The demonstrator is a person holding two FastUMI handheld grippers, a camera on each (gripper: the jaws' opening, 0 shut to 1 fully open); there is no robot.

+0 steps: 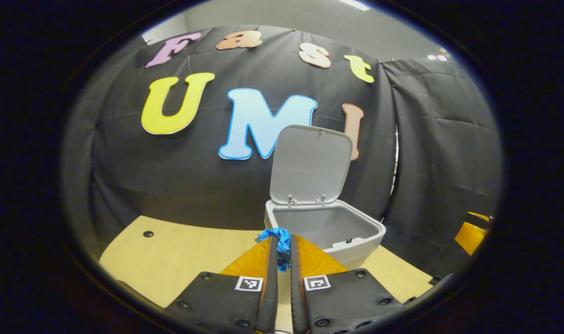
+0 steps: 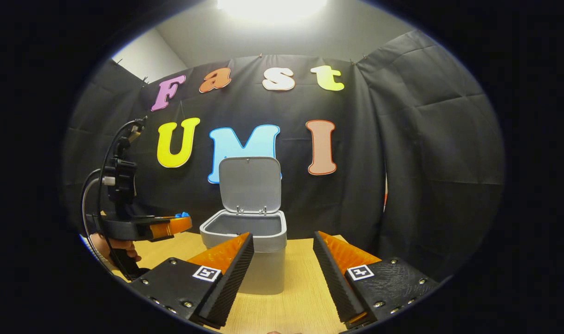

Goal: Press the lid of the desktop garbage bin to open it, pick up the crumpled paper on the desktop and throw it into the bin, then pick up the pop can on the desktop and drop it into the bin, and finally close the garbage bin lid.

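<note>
The grey desktop bin [image 1: 358,250] stands on the wooden table [image 1: 170,260] with its lid [image 1: 309,162] raised upright. My left gripper [image 1: 284,240] is shut on a blue crumpled paper [image 1: 276,235], held above the table just short of the bin's near left rim. In the right gripper view the bin [image 2: 263,271] sits straight ahead with the lid [image 2: 249,183] up. There the left gripper [image 2: 182,223] hovers left of the bin at rim height, with the blue paper [image 2: 183,215] at its tip. My right gripper [image 2: 283,235] is open, with nothing between its fingers, in front of the bin.
An orange-yellow object [image 1: 472,232] shows at the far right edge, too cut off to identify. A hand [image 2: 119,248] holds the left gripper, with cables looping above it. A small dark hole [image 1: 148,234] marks the table's left side. Black cloth closes off the back and right.
</note>
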